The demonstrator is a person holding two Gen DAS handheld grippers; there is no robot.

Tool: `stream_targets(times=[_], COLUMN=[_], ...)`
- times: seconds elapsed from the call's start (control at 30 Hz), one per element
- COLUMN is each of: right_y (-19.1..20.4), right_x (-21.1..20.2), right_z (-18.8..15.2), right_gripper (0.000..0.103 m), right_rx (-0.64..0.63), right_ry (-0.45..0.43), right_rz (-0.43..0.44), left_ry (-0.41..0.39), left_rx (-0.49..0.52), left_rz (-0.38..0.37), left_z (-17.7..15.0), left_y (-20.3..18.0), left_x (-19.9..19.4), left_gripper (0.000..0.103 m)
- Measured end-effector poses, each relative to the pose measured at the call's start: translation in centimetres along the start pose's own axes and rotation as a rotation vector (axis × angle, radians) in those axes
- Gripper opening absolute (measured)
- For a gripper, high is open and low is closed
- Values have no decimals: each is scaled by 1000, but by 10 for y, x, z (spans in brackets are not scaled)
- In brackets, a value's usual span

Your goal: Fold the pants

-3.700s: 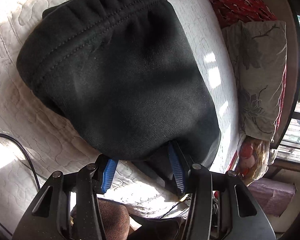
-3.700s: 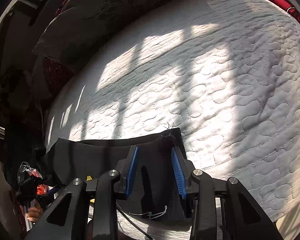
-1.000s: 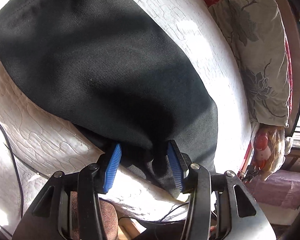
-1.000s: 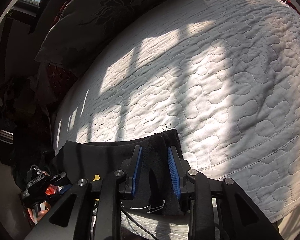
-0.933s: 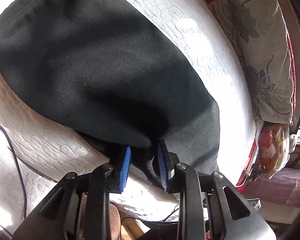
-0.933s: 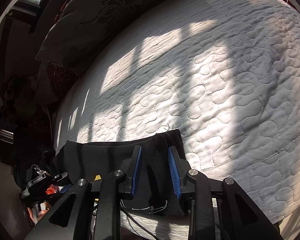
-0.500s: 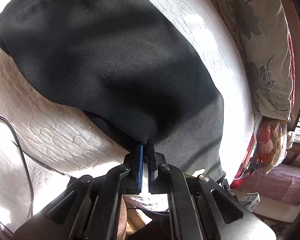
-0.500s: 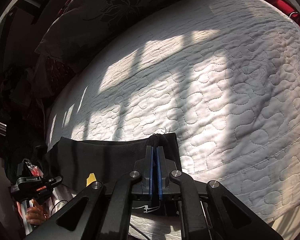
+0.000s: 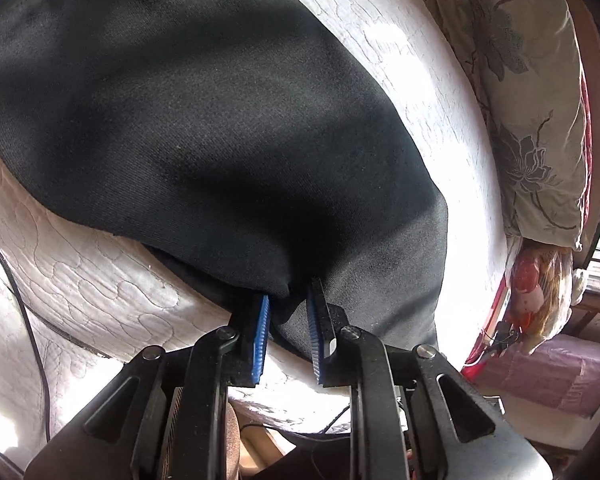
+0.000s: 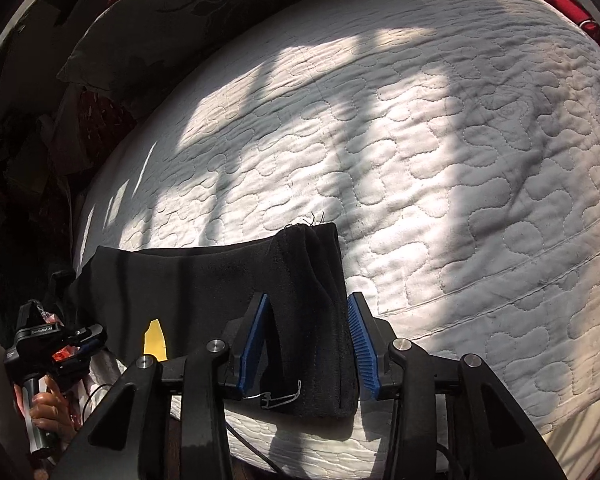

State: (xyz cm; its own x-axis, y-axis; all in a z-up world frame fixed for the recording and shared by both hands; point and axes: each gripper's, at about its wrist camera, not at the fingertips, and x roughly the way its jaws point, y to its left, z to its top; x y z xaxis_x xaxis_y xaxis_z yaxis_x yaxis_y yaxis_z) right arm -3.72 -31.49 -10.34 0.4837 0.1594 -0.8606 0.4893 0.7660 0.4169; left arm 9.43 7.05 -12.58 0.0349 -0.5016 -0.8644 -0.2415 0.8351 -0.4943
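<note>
- The black pants (image 9: 204,128) lie folded on the white quilted mattress (image 10: 440,168), at its near edge.
- Left gripper (image 9: 287,338): jaws opening, a narrow gap between the blue pads (image 9: 260,340); a fold of the pants edge sits between them, not pinched.
- Right gripper (image 10: 308,344): jaws opening, spread either side of the cuff end (loose threads show), pads clear of it.
- A floral pillow (image 9: 532,112) lies beside the mattress.

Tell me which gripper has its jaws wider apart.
The right gripper: its opening jaws straddle the cuff of the pants. The left gripper is also opening but stands narrower, with a fold of fabric between its jaws.
</note>
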Motion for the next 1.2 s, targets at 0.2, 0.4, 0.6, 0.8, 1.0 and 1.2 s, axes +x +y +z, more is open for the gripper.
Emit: stream_targets(times=[0.2, 0.4, 0.6, 0.8, 1.0, 1.2], right_y=[-9, -21, -47, -36, -10, -32], right_x=[-25, -10, -27, -3, 9, 12], right_z=[-2, -8, 3, 11, 4, 3], right_gripper=[14, 19, 53, 60, 60, 30], right_rx=[43, 57, 171, 138, 23, 122], right_ry=[-36, 37, -42, -21, 5, 21], right_rz=[78, 51, 127, 188, 217, 240], left_ry=[-5, 22, 27, 63, 58, 39], left_rx=[47, -1, 11, -12, -80, -74], left_rz=[67, -24, -113, -141, -155, -82], left_z=[-6, -3, -16, -25, -22, -22], left_y=[4, 20, 21, 12, 10, -7], left_x=[-3, -10, -13, 8, 20, 22], left_gripper=[6, 6, 11, 25, 38, 39])
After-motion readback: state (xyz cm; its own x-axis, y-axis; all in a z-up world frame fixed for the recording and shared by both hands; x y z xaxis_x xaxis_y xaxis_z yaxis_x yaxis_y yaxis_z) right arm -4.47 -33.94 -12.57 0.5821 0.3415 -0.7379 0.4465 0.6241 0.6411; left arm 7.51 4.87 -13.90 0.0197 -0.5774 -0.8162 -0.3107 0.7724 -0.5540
